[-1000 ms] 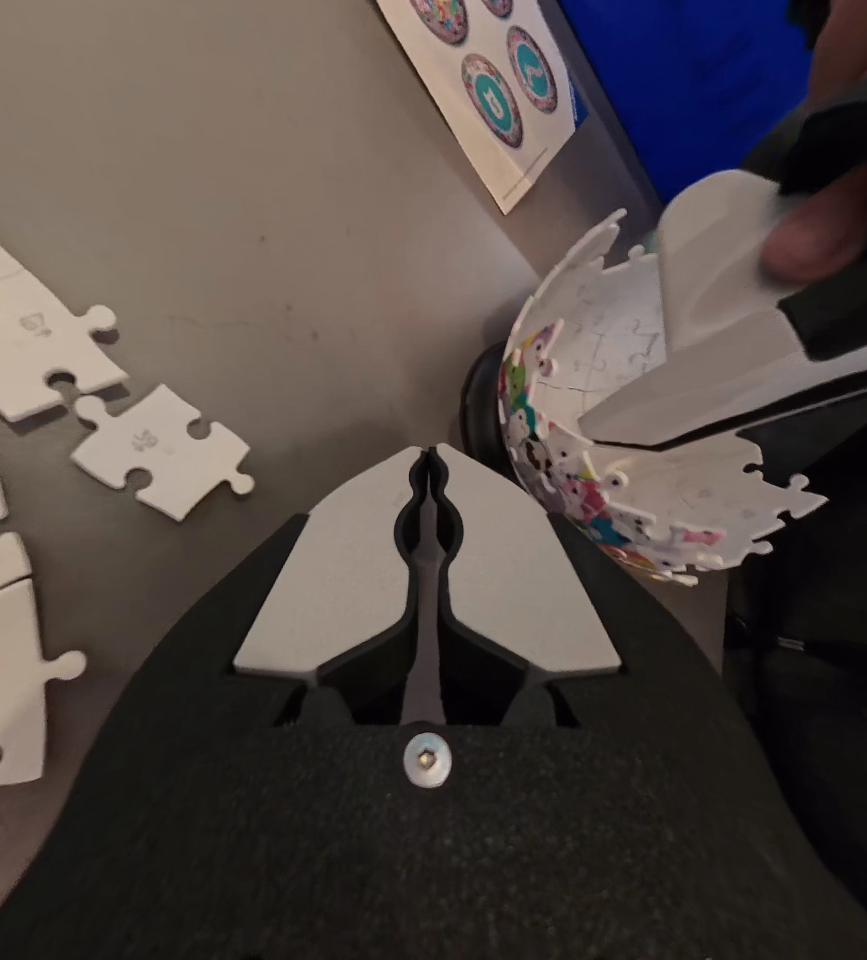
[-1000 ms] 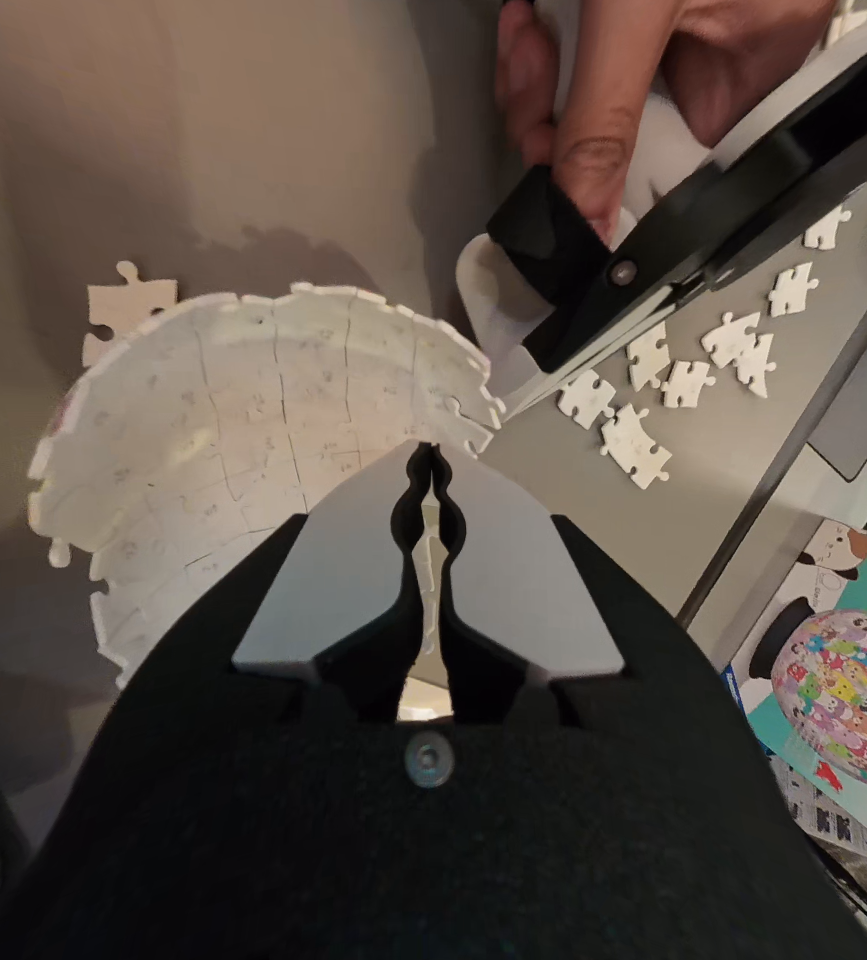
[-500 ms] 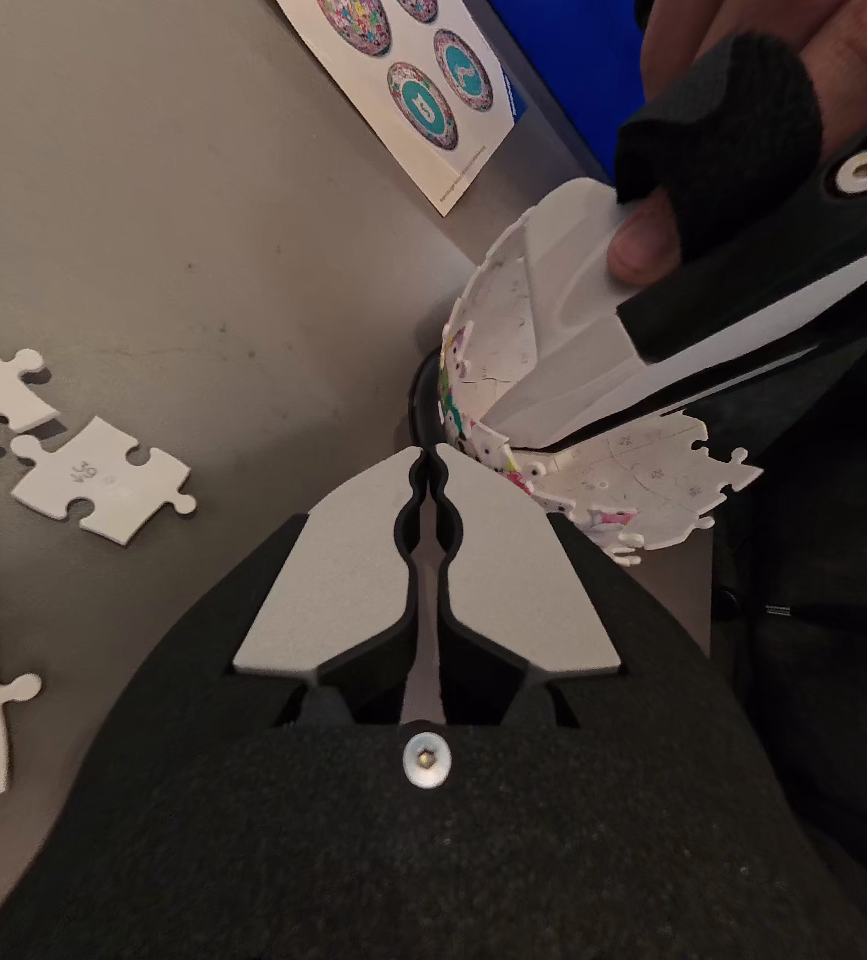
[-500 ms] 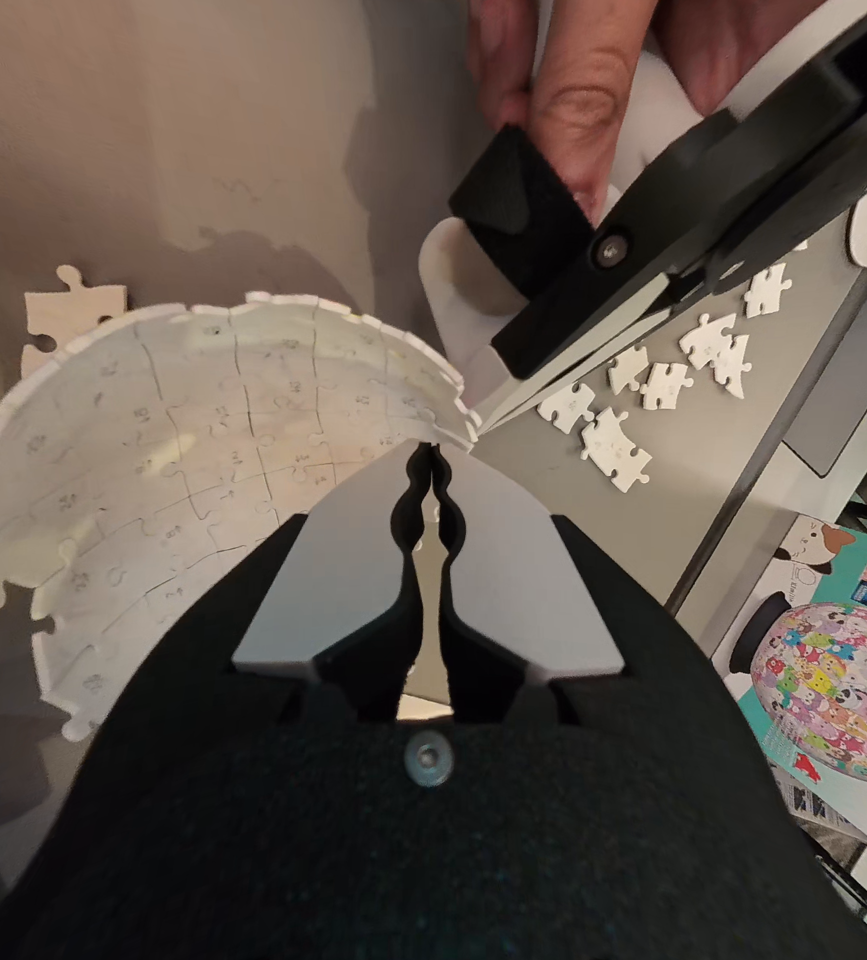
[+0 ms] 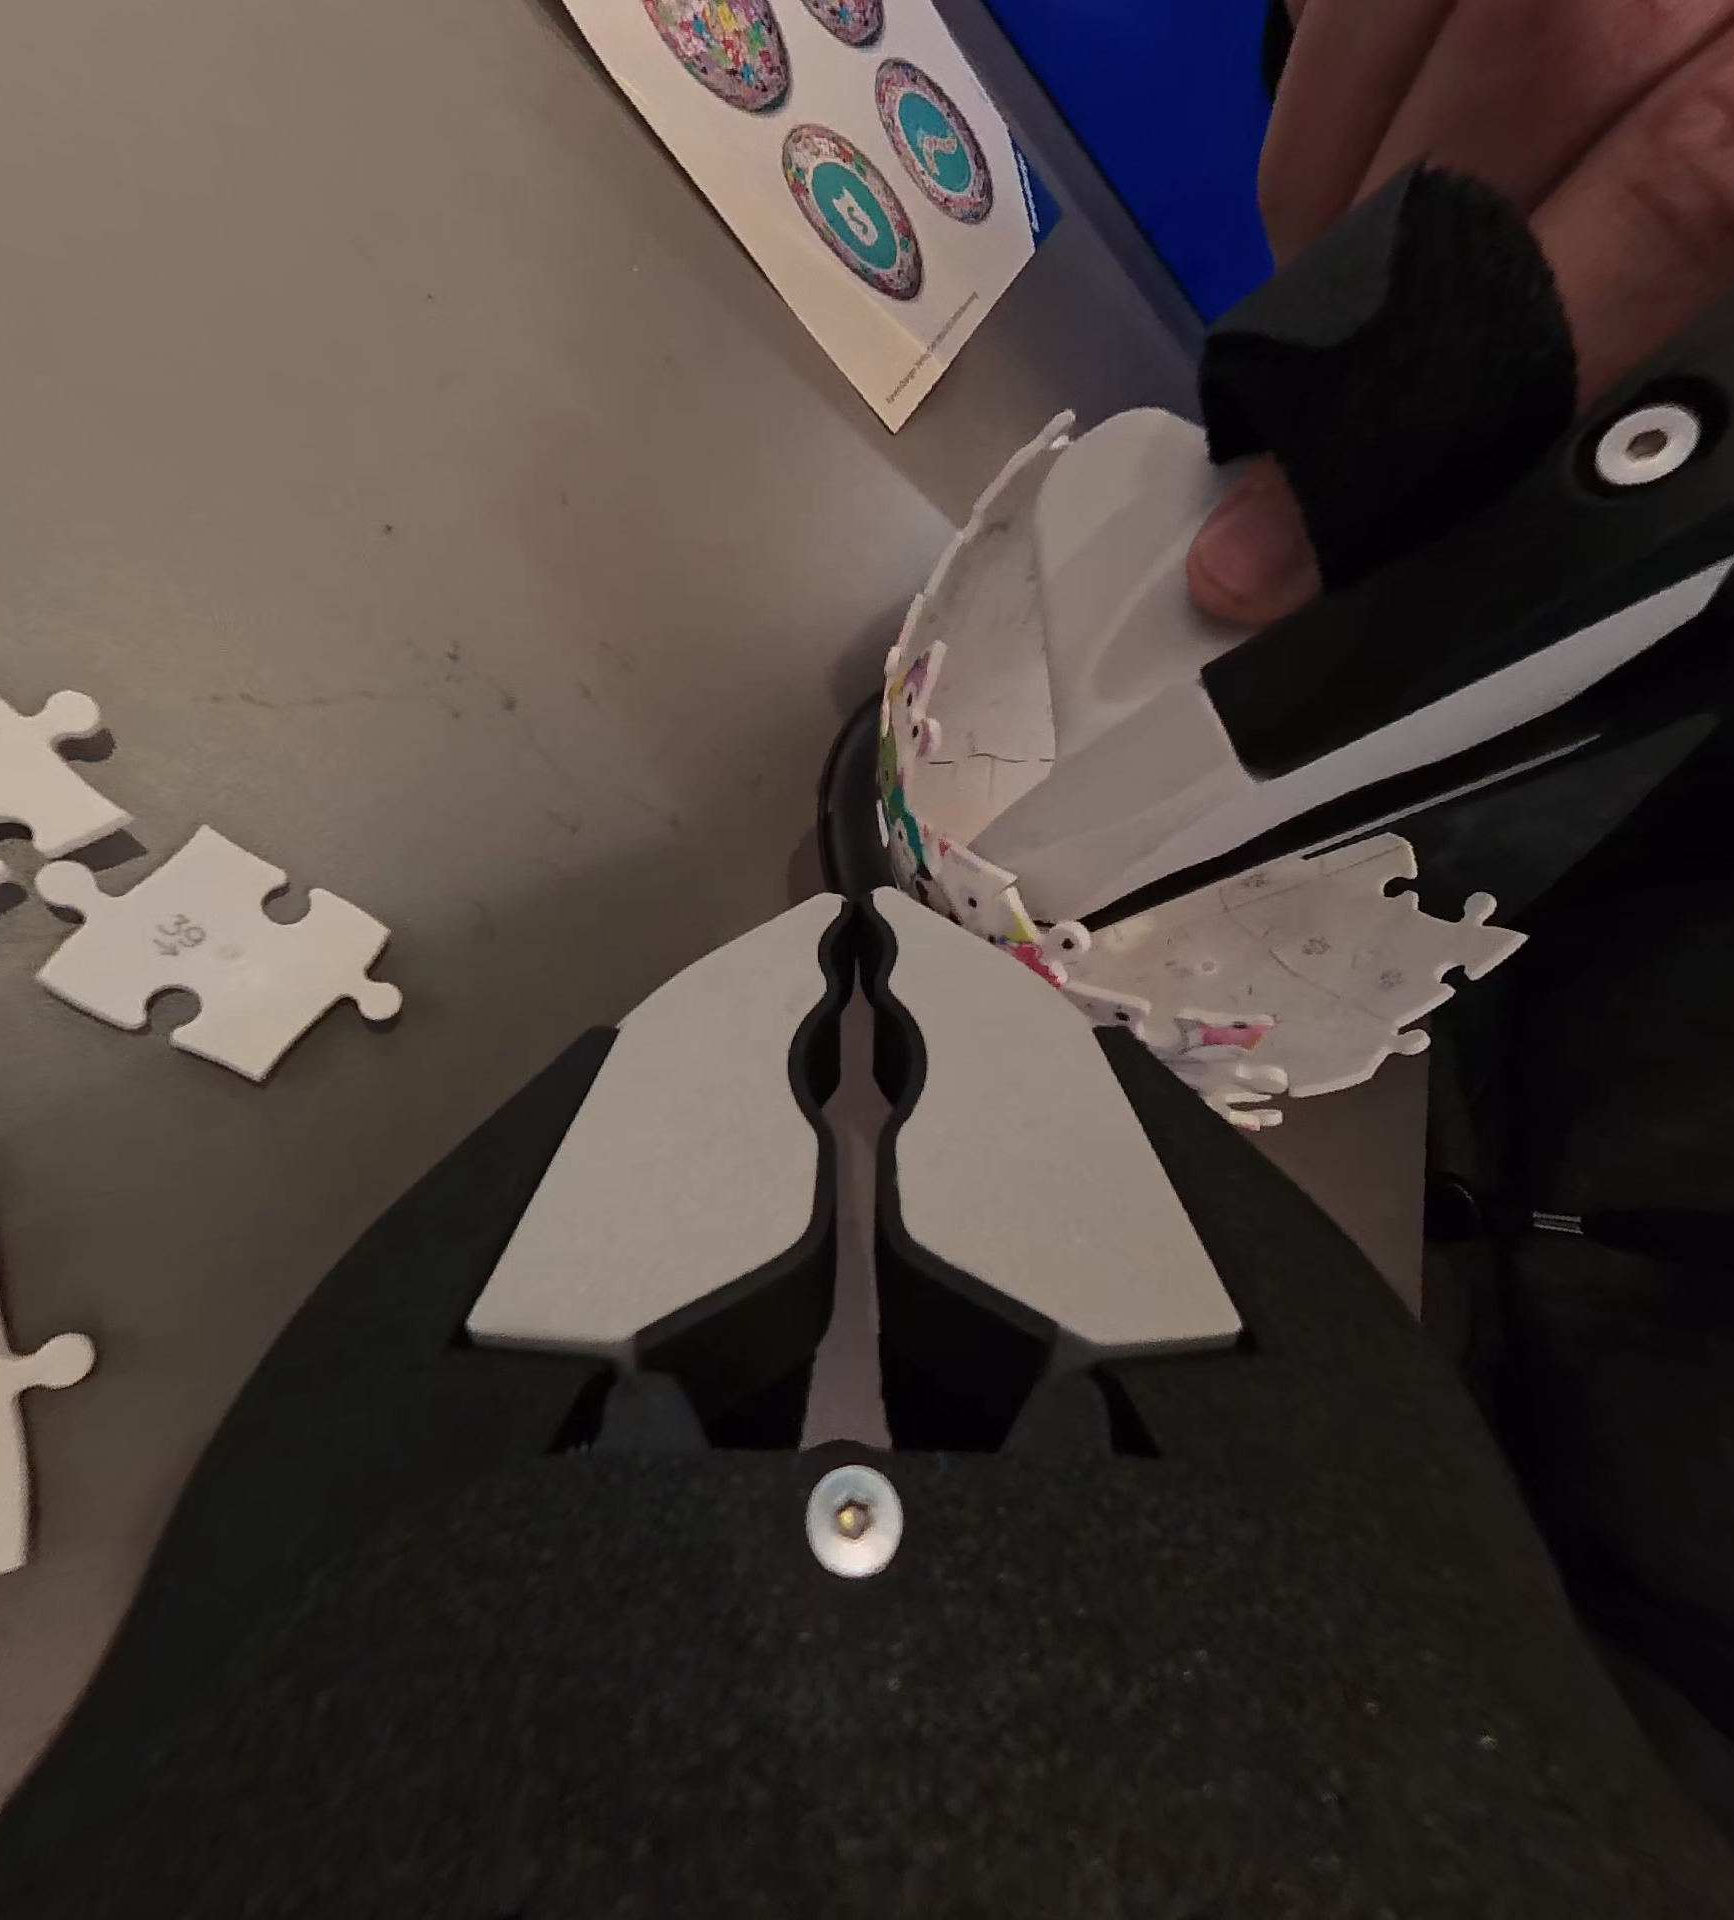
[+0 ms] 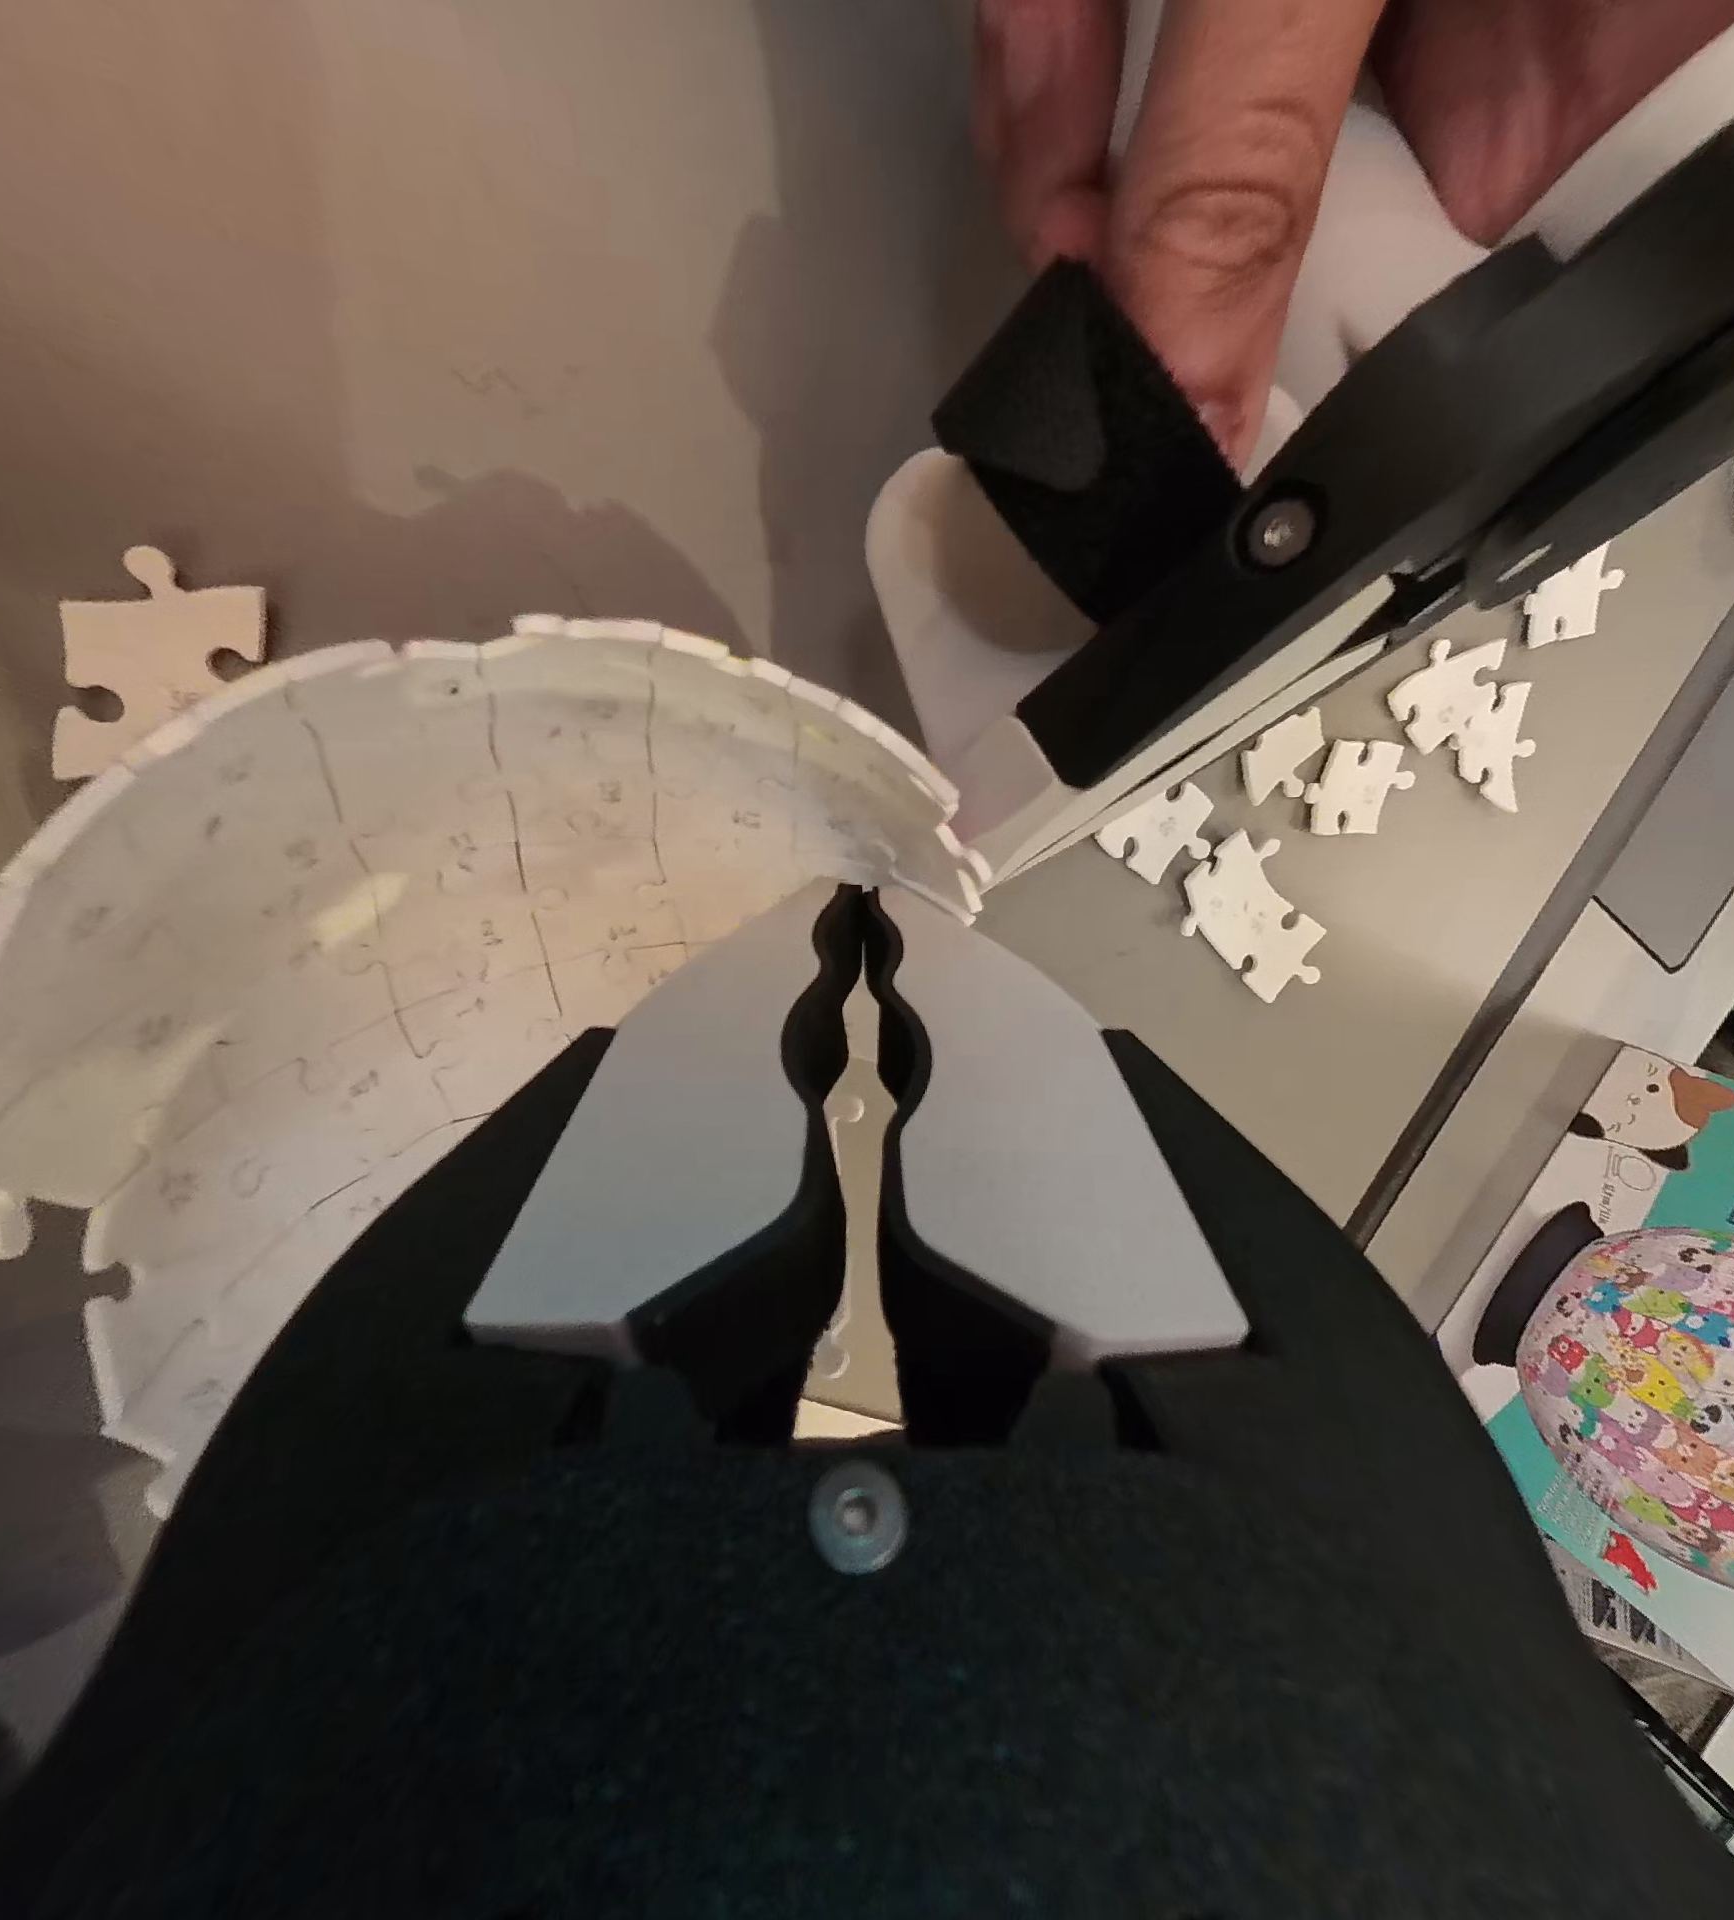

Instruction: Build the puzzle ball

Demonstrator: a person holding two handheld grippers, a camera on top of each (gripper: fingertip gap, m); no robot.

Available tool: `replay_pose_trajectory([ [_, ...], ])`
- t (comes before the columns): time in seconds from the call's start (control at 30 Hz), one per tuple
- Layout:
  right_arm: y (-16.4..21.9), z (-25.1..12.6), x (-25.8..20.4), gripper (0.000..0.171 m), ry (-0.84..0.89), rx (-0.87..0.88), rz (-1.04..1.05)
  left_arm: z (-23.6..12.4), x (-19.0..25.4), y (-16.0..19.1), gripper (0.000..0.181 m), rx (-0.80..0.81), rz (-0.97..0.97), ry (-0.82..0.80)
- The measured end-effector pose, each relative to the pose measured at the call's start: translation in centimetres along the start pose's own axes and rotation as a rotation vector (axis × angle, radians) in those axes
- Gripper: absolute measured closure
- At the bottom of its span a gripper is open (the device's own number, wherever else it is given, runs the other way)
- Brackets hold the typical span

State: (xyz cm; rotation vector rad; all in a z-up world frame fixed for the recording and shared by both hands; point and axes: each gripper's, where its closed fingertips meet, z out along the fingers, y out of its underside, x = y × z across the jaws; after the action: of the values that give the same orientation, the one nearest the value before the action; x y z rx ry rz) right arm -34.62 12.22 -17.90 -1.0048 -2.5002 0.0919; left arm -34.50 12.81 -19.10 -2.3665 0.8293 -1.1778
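The half-built puzzle ball [image 5: 977, 717] is an open shell, white inside and colourful outside, on a black stand [image 5: 847, 800]. In the right wrist view its white inner wall [image 6: 427, 883] fills the left. My left gripper [image 5: 861, 914] is shut and empty, its tips just beside the shell's outer wall. It also shows in the right wrist view [image 6: 998, 868], its tip at the shell's rim. My right gripper [image 6: 858, 904] is shut, with its tips against the inner wall near the rim. It reaches into the shell in the left wrist view [image 5: 1065, 920].
Loose white pieces [image 5: 219, 956] lie on the grey table to the left, and several more [image 6: 1247, 914] to the right of the ball. A tan piece [image 6: 156, 665] lies behind the shell. An instruction sheet [image 5: 842, 187] lies at the back. The puzzle box [image 6: 1673, 1403] lies lower right. Both grippers' tips are close together, under 4 cm apart.
My left gripper has moved closer to the ball, and the loose pieces have slid left in its view. My right gripper has pushed further along the inner wall. Both stay shut.
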Motion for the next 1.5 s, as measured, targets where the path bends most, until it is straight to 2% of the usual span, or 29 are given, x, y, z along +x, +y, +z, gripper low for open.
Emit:
replay_pose_trajectory([
  [0.33, 0.1, 0.0, 0.0, 0.171, -0.008, 0.000, 0.010, 0.2, -0.1, 0.1, 0.181, -0.010, 0.010, -0.015],
  [0.57, 0.1, -0.3, 0.2, 0.171, 0.005, 0.006, 0.011, -0.8, 0.3, -0.9, 0.181, 0.054, 0.008, 0.016],
  [1.5, 0.0, -0.4, 0.4, 0.171, 0.012, -0.001, 0.014, -0.6, 0.2, -0.6, 0.181, 0.032, 0.027, -0.002],
])
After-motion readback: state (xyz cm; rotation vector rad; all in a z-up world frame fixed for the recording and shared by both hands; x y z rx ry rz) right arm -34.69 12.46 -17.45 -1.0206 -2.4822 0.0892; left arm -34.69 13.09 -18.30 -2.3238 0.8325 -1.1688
